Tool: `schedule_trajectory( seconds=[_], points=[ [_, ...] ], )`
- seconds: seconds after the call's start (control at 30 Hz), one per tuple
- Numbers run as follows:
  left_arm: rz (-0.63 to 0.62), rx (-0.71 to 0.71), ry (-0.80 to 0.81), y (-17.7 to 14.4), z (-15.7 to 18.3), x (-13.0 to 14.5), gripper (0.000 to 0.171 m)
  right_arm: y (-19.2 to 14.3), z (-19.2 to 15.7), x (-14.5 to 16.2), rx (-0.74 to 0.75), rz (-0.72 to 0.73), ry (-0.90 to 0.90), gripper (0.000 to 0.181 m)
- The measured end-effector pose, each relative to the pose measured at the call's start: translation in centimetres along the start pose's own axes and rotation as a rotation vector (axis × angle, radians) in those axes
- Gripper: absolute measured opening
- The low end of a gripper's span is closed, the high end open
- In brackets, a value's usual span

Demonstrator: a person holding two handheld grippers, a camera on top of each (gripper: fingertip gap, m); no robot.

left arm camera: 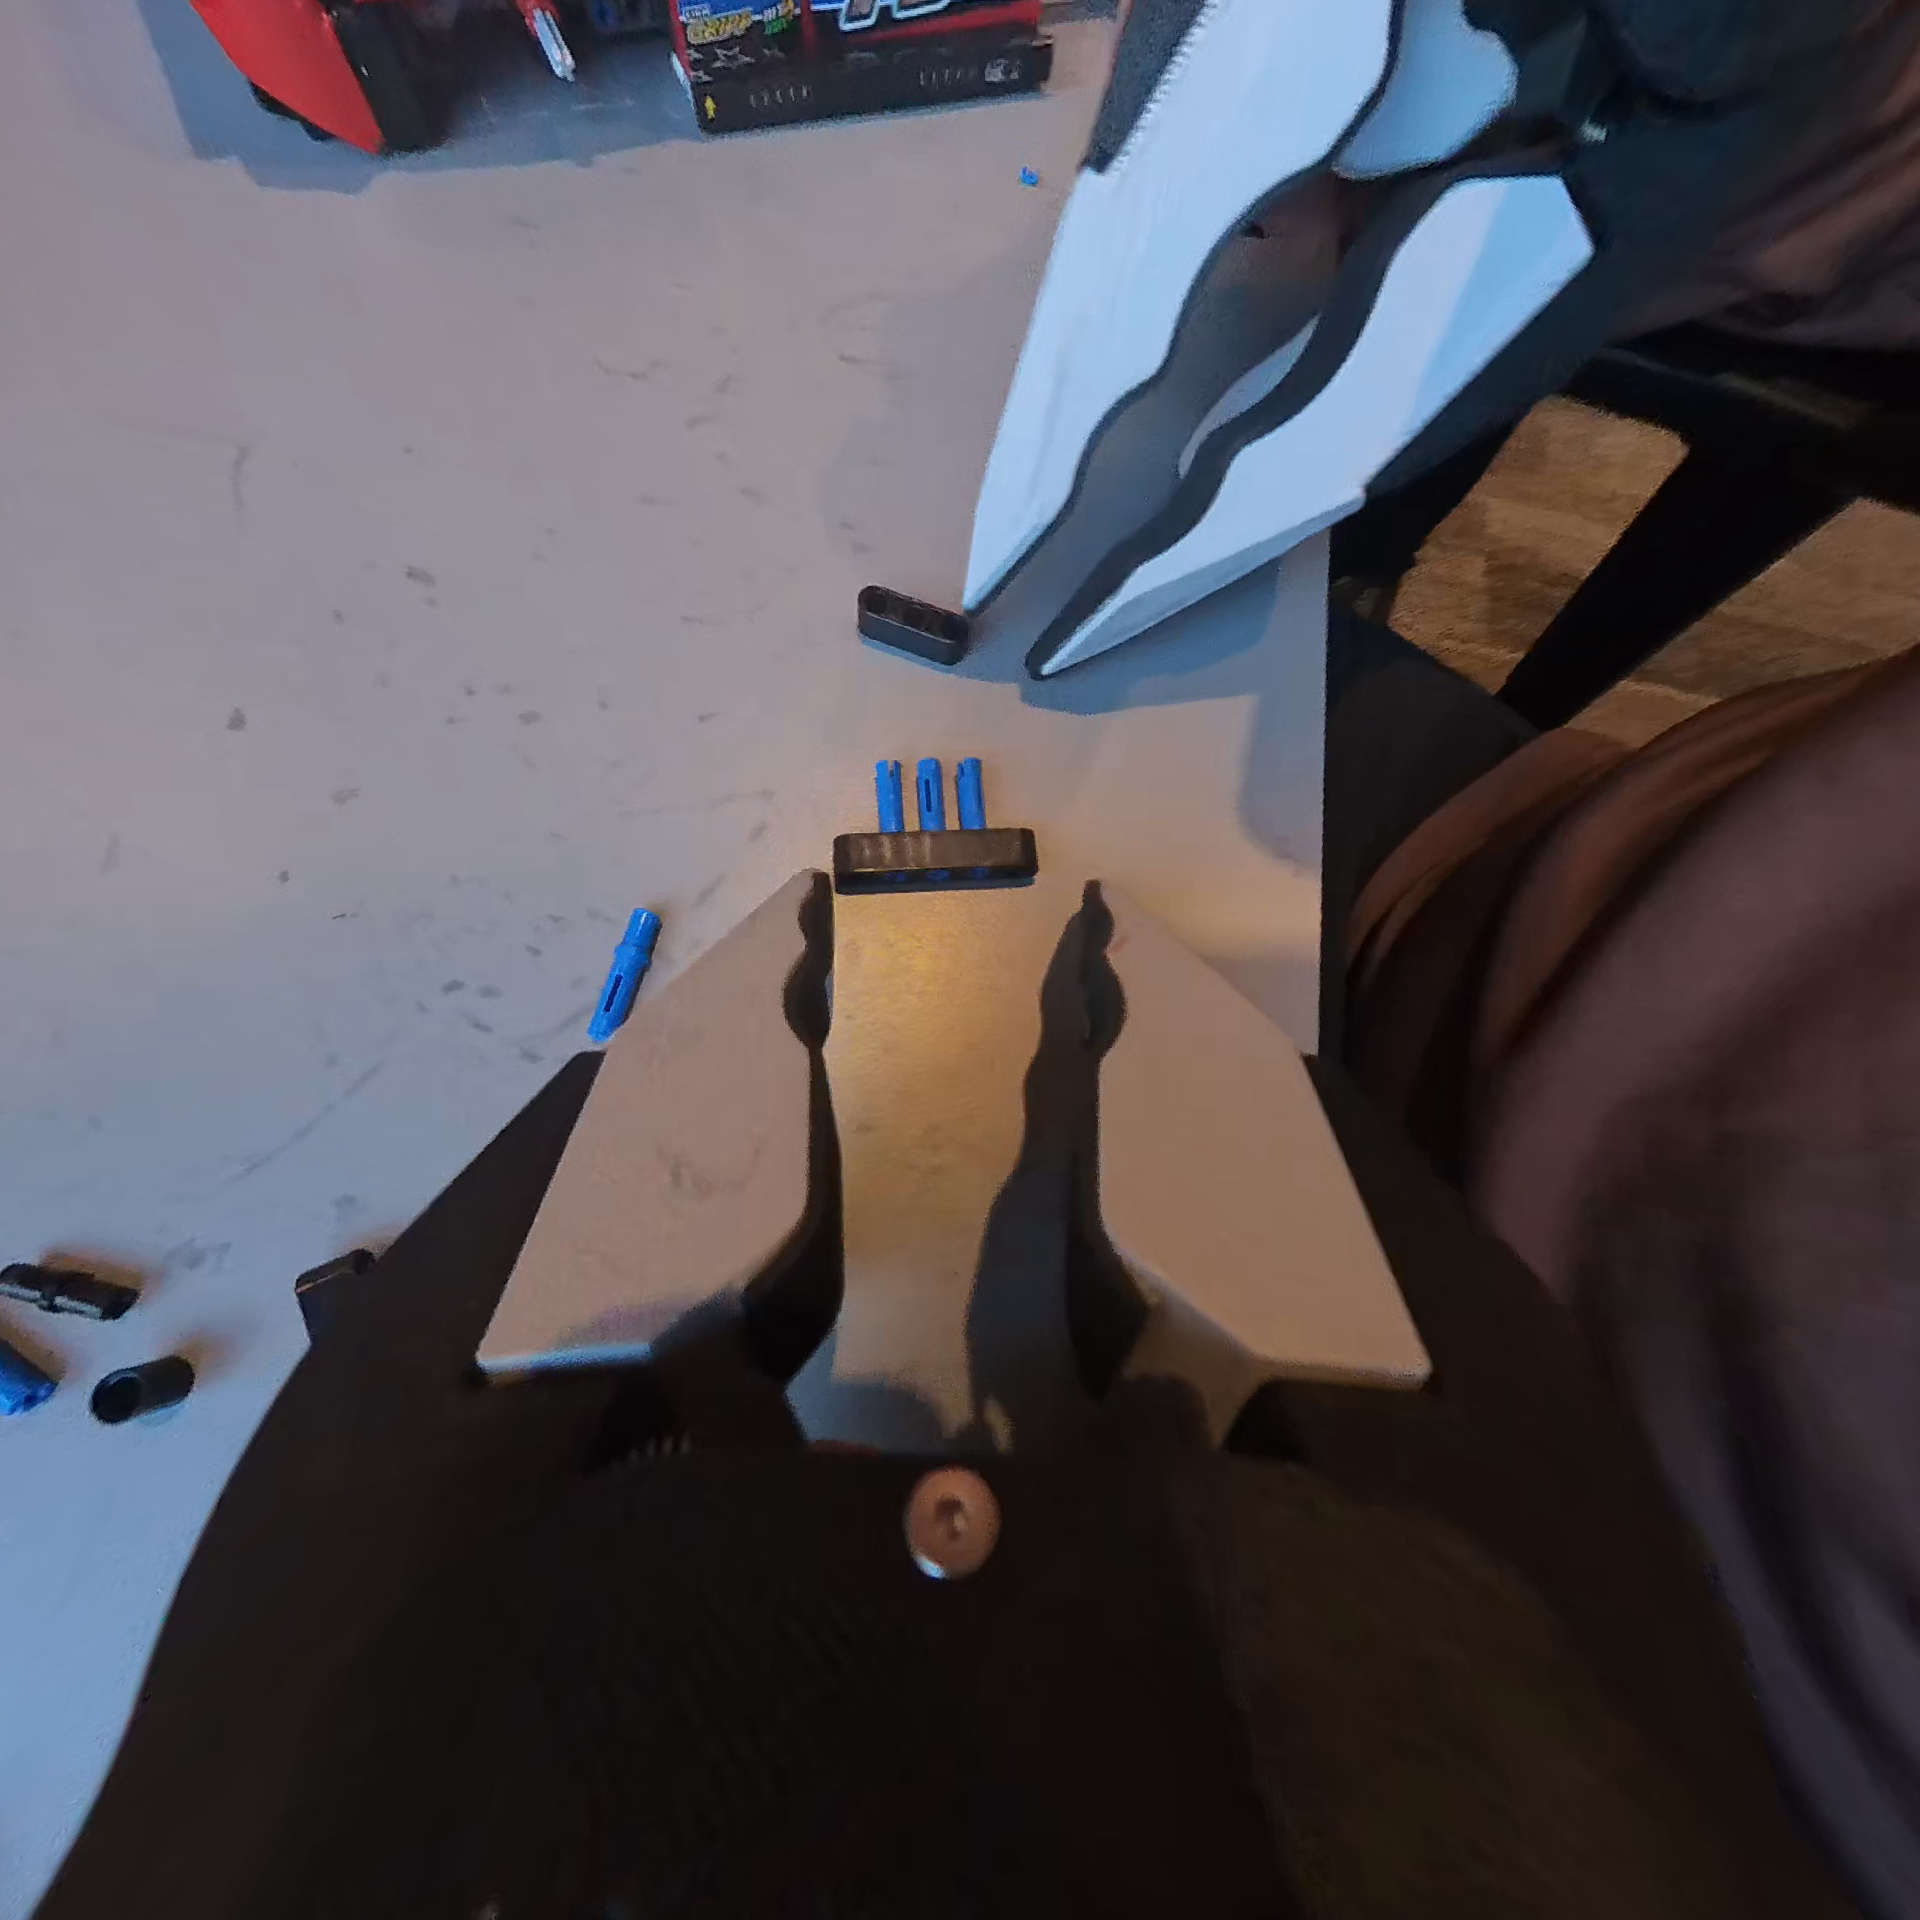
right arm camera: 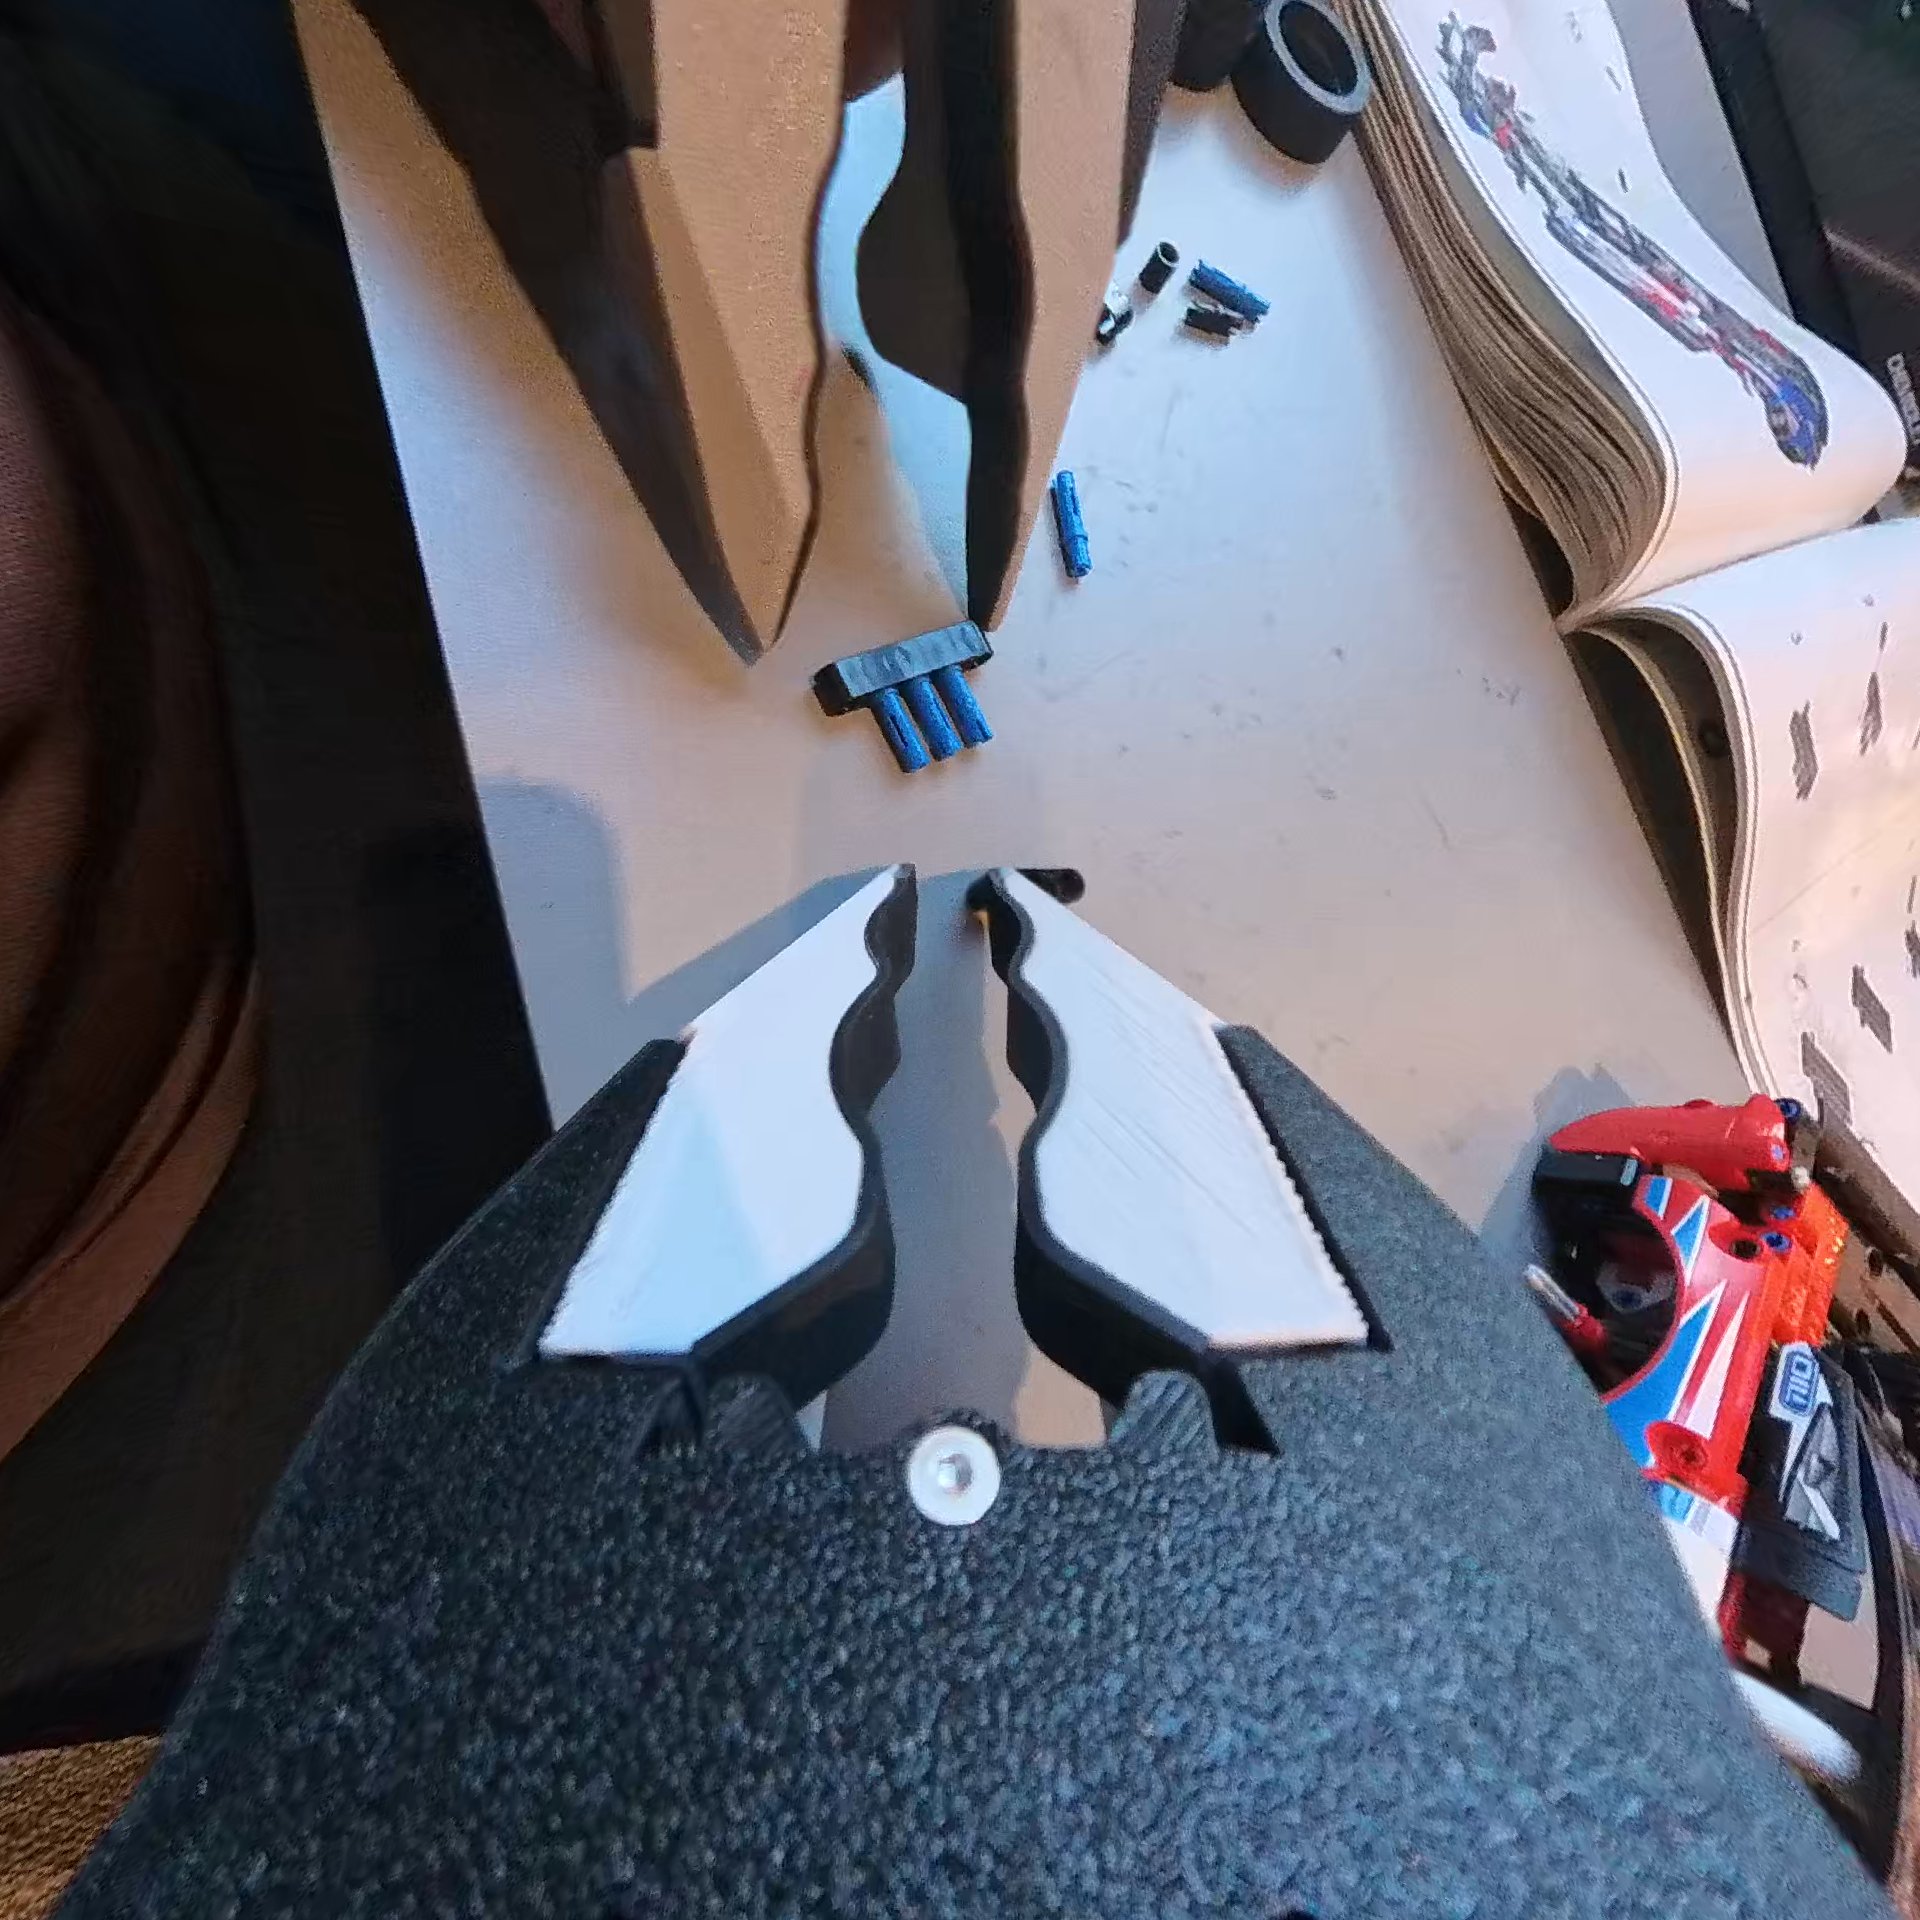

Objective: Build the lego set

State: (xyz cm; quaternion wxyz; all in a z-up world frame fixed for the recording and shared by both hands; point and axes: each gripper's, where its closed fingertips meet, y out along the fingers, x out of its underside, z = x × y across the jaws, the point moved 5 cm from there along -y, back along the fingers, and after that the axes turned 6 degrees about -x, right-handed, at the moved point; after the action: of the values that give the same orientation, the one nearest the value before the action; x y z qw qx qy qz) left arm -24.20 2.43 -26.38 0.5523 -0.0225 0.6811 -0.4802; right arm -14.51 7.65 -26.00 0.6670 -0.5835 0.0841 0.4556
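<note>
**Beam with three pins lies between my two grippers**

On the white table (left arm camera: 416, 520), close to its near edge, I see a short black beam (left arm camera: 934, 858) lying flat with three blue pins (left arm camera: 930, 795) pushed side by side through it, their free ends pointing away from my left gripper. It touches neither tool.

Going left to right in the left wrist view: a few small black connectors (left arm camera: 140, 1387) and a blue piece sit at the far left edge, then a loose blue pin (left arm camera: 623, 975) lies just beside my left gripper (left arm camera: 951, 894), whose fingers stand well apart and empty, tips just short of the beam. Beyond the beam a second black beam (left arm camera: 912, 623), bare of pins, rests just left of my right gripper (left arm camera: 1003, 639), whose fingers are a narrow gap apart and hold nothing.

From the right wrist view, the bare beam peeks out just past my right fingertips (right arm camera: 997, 883). Further right lie an open instruction booklet (right arm camera: 1621, 343) and a partly built red model (right arm camera: 1704, 1268). A black tyre (right arm camera: 1311, 78) sits at the top by the booklet. Across the table in the left view stands a printed box (left arm camera: 862, 62), contents unseen.
</note>
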Motion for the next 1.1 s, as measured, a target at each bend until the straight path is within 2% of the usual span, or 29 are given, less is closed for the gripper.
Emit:
schedule_trajectory(
  seconds=[0.17, 0.3, 0.53, 1.1],
  points=[
    [0.009, 0.104, -0.101, -0.2, -0.4, -0.1, 0.042, 0.0, -0.1, -0.2, -0.024, 0.032, 0.0, 0.014],
    [0.005, 0.158, -0.119, -0.2, -0.2, -0.1, 0.037, -0.4, 0.6, -0.1, -0.045, 0.085, 0.083, 0.017],
    [0.0, 0.096, -0.082, -0.1, -0.2, 0.0, 0.031, -0.6, 1.9, 0.7, -0.075, 0.126, 0.227, 0.024],
    [0.0, 0.099, -0.087, -0.1, -0.3, 0.0, 0.031, -0.2, 1.9, 0.8, -0.087, 0.108, 0.233, 0.025]
  ],
)
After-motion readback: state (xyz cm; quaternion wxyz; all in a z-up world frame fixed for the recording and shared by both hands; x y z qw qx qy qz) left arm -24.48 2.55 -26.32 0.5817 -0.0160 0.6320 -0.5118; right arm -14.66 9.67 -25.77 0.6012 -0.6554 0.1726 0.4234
